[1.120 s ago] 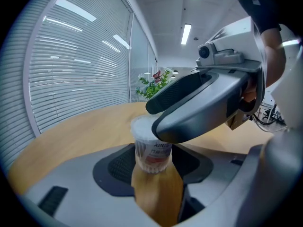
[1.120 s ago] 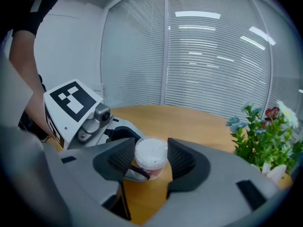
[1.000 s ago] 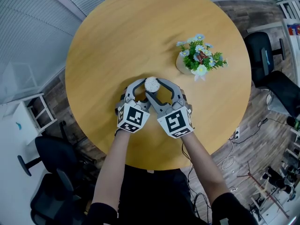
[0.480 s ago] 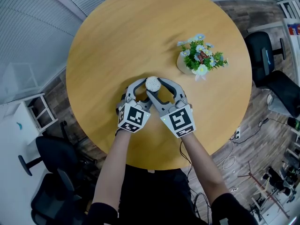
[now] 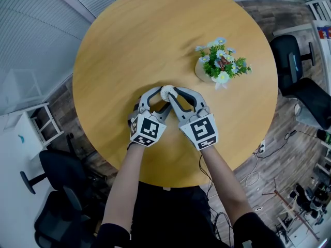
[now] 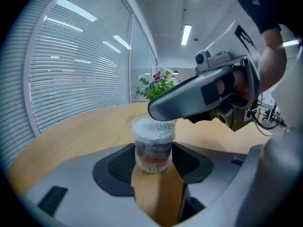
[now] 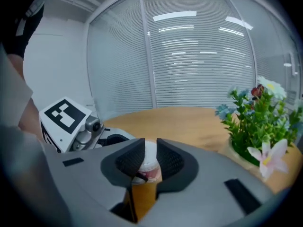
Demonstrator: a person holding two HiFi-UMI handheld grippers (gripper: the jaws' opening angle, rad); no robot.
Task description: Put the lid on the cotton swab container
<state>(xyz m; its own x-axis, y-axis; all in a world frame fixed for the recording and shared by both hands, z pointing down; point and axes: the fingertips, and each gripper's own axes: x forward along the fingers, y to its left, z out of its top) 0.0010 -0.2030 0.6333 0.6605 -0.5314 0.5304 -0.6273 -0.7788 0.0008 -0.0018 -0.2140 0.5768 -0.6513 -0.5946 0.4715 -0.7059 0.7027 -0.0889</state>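
A clear round cotton swab container point(image 5: 166, 92) with a red label stands on the round wooden table point(image 5: 129, 45). My left gripper point(image 5: 163, 96) is shut on its lower body, one pad on each side point(image 6: 152, 148). A clear lid band shows at its top point(image 6: 152, 125). My right gripper point(image 5: 173, 93) reaches in from the right, one finger point(image 6: 199, 96) lying just over the container's top. Its jaws are closing and only a narrow gap is left. Through that gap I see the container's white top point(image 7: 149, 161); the pads hide its sides, and nothing is gripped that I can see.
A small pot of artificial flowers point(image 5: 220, 61) stands on the table to the right of the grippers. Office chairs stand off the table at the lower left point(image 5: 57, 174) and the right point(image 5: 295, 61). Window blinds fill the background in both gripper views.
The right gripper's jaws have narrowed from a wide spread to a thin gap, and its marker cube shifted slightly right. The left gripper and the container have stayed put.
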